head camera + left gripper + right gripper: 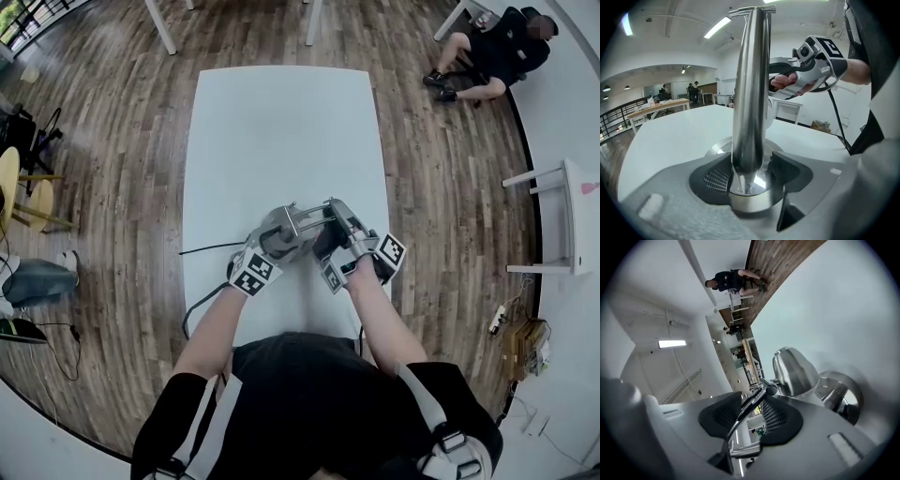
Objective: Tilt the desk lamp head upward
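The desk lamp stands on the near part of the white desk (pixel 281 122). The left hand-held gripper (pixel 747 171) is clamped on its upright post (pixel 750 93), low down by the base. The right hand-held gripper (pixel 752 418) has the thin bar (pixel 759 399) between its half-closed jaws, with a gap showing beside it, so it is probably not yet pinched. The lamp head (pixel 794 371) lies just past that bar's far end, so the right side is the nearer and would do the lifting.
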Demonstrator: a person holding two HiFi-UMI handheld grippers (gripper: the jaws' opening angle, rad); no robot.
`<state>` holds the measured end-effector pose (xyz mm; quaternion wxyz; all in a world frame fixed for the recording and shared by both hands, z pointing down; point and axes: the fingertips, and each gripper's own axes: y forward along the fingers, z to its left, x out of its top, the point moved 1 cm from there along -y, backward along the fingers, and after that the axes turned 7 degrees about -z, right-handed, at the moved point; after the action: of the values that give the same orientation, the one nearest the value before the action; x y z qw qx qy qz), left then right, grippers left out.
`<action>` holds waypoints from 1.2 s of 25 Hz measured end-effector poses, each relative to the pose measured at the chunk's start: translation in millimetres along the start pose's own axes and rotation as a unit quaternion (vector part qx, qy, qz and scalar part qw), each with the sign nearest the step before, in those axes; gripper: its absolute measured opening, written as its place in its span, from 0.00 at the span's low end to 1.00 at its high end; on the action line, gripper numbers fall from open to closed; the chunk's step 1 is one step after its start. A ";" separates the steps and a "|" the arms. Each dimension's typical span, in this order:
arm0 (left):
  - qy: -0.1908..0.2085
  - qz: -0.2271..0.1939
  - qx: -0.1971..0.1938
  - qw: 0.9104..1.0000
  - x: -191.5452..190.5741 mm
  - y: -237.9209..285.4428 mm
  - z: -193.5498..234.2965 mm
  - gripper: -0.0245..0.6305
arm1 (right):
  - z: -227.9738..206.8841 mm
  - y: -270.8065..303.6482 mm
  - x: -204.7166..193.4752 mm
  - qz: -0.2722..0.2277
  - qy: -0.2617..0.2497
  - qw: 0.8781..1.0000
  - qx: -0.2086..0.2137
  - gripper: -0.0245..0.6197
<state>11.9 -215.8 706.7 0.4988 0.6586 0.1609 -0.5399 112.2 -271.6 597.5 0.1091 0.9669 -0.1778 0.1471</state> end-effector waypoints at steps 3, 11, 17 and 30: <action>-0.001 0.000 0.000 1.000 0.3 1.2 0.1 0.45 | 0.9 -0.1 0.2 0.007 -0.031 1.000 -0.004 0.25; -0.005 0.002 0.002 1.000 -3.3 3.2 1.7 0.41 | 14.3 -0.2 4.0 0.003 -0.094 0.996 0.007 0.26; -0.005 0.001 0.001 1.000 -5.0 1.2 2.0 0.41 | 29.2 -1.3 2.9 0.003 -0.154 0.988 0.016 0.26; -0.008 0.011 0.001 1.000 -8.9 -0.5 6.2 0.41 | 62.7 -1.6 -1.6 0.005 -0.284 0.958 0.044 0.26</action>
<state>4.8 -217.9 714.7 0.5053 0.6565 0.1496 -0.5398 126.7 -286.2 538.2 0.0106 0.9716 -0.2001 -0.1257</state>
